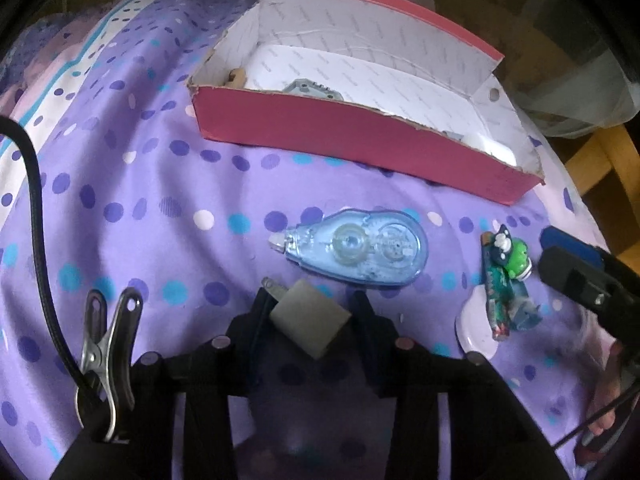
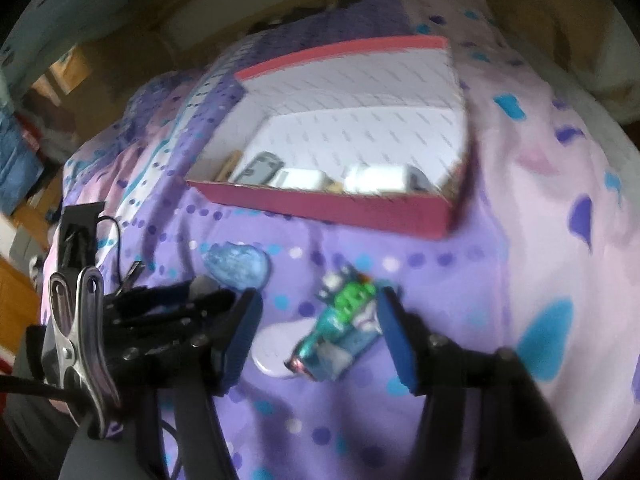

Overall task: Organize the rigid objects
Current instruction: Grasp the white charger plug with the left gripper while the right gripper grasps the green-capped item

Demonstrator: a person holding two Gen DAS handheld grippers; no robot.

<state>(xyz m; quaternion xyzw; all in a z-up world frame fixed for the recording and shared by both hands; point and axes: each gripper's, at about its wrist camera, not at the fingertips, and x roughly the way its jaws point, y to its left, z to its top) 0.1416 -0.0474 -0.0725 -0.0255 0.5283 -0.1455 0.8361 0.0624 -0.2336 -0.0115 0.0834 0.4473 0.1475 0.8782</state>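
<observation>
My left gripper is shut on a small grey plug adapter with metal prongs, held low over the purple dotted bedspread. A blue correction-tape dispenser lies just ahead of it. The pink cardboard box stands beyond, with several small items inside. My right gripper is open, its blue pads on either side of a green and teal toy item lying on the bedspread. That item also shows in the left wrist view, as does the right gripper. The box and dispenser show blurred.
A wooden chair frame stands past the bed's right edge. Cardboard and blue items sit off the bed to the left. Open bedspread lies left of the dispenser.
</observation>
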